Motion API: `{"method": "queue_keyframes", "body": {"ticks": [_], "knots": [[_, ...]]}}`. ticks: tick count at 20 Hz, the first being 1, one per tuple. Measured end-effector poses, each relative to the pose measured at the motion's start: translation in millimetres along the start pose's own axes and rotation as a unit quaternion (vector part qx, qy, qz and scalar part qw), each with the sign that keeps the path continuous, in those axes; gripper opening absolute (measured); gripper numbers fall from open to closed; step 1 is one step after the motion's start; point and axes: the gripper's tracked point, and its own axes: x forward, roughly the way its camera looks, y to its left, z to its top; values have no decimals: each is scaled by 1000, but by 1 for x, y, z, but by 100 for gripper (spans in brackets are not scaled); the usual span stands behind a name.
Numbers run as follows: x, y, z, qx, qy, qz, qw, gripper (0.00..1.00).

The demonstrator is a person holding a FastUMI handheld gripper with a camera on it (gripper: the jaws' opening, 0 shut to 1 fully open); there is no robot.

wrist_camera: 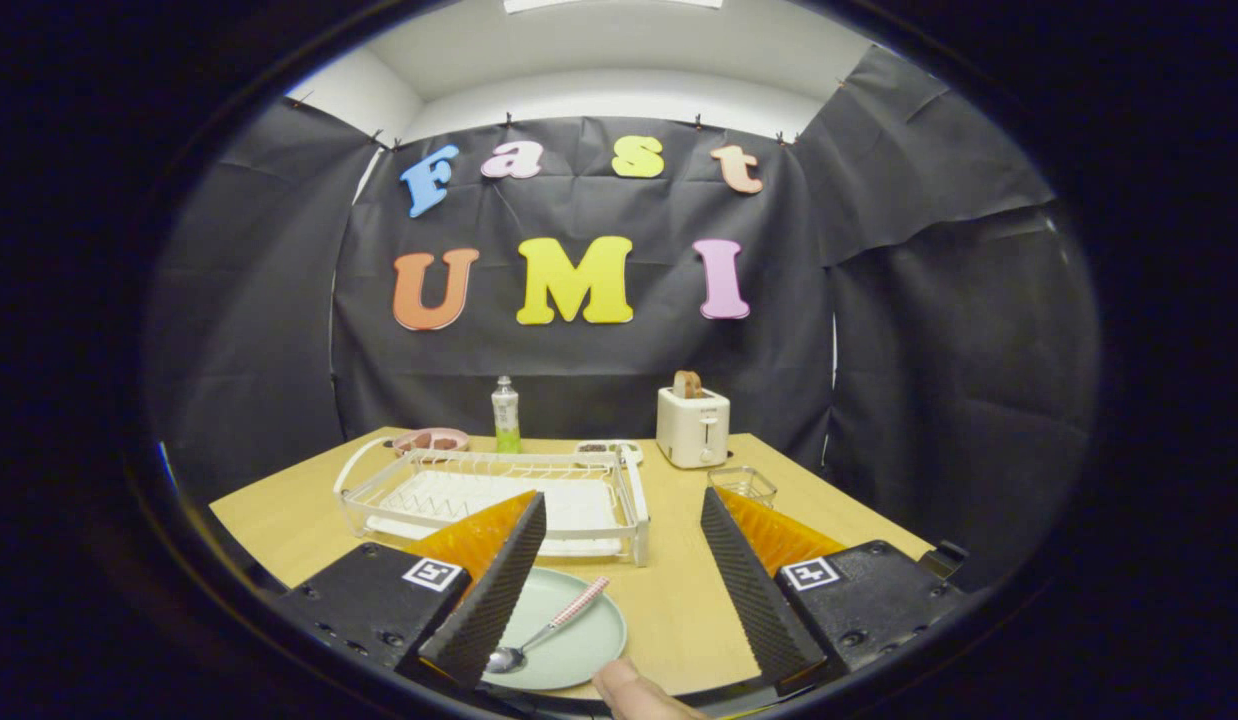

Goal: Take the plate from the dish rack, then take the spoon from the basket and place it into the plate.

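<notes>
Plate [569,640]: pale green, on table [669,600] w/ spoon [549,632] lying in it, bowl end nr left finger.
Dish rack [489,495]: white, just beyond plate, looks empty.
Basket [744,485]: clear, ahead of right finger; contents can't tell.
Gripper [619,570]: fingers wide apart, holding nothing.
Fingertip [634,695]: person's, btwn fingers.
Back of table: toaster [692,427] w/ bread, bottle [505,415], pink dish [431,440].
Writing: none legible.
</notes>
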Motion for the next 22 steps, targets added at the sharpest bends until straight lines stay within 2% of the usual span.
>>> {"method": "queue_keyframes", "body": {"ticks": [6, 10, 22], "knots": [[-42, -33, 40, -14, -38, -32, 999, 100], [-64, -35, 56, -7, -37, -23, 999, 100], [-90, -55, 63, 9, -42, -33, 999, 100]]}}
